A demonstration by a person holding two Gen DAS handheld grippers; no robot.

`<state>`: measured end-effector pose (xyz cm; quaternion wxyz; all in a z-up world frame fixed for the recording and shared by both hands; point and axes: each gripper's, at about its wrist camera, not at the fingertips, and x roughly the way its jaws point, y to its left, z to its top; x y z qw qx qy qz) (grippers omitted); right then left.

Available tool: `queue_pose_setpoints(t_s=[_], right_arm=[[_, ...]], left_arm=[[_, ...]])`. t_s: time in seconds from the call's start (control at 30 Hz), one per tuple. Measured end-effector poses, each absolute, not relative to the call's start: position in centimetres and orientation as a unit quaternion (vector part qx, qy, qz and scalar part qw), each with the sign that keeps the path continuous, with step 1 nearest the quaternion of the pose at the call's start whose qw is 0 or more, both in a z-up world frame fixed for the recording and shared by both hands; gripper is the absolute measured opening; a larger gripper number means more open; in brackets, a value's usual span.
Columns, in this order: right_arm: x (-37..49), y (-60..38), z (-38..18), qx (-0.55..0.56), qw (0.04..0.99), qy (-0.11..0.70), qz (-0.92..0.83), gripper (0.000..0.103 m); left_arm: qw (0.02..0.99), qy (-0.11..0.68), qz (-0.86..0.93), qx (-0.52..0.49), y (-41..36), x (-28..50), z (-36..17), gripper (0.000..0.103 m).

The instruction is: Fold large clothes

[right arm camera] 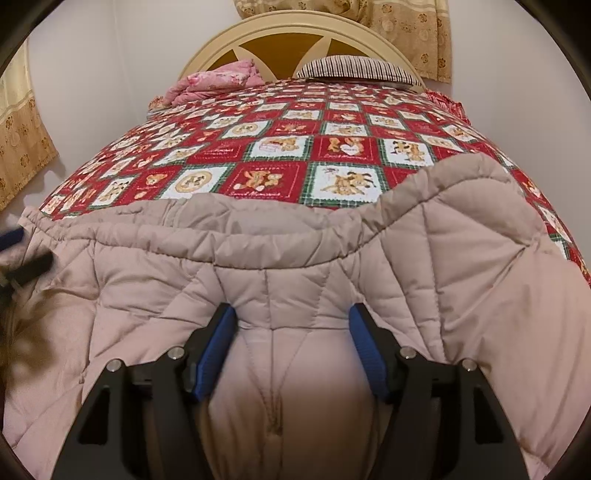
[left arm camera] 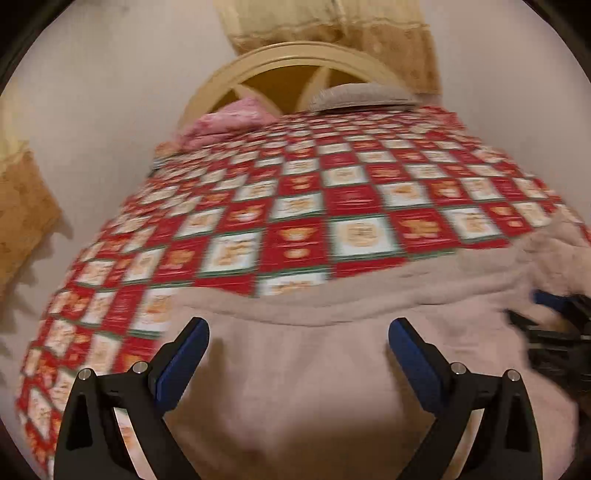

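A large pinkish-beige quilted puffer coat point(right arm camera: 288, 258) lies on the near end of the bed and also fills the lower half of the left wrist view point(left arm camera: 314, 387). My left gripper point(left arm camera: 298, 328) is open and empty, just above the coat. My right gripper point(right arm camera: 291, 314) is open, with its fingers either side of a bunched ridge of the coat, not closed on it. The right gripper shows blurred at the right edge of the left wrist view point(left arm camera: 557, 325). The left gripper shows at the left edge of the right wrist view point(right arm camera: 18, 258).
The bed carries a red and white teddy-bear patchwork quilt point(right arm camera: 273, 147). At its head are a cream arched headboard point(right arm camera: 295, 29), a pink bundle point(right arm camera: 218, 83) and a striped pillow point(right arm camera: 354, 68). Gold curtains point(right arm camera: 22, 140) hang on the left and behind.
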<state>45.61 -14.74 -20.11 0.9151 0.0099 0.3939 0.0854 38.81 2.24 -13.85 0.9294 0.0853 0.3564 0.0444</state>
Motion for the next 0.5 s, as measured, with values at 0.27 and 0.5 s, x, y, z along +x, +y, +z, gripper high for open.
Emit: queue_pose_setpoints(t_s=[0.27,0.5], right_arm=[[45.6,-14.7,-20.2,0.007,0.915,0.394,0.084,0.068],[45.6,-14.5,-20.1,0.0,0.915,0.395,0.08,0.068]], left_arm=[[0.912,0.407,0.049,-0.012,6.1,41.3,-19.0,0.102],[0.916,0.398,0.052,-0.017,6.0,41.3,-19.7,0.102]])
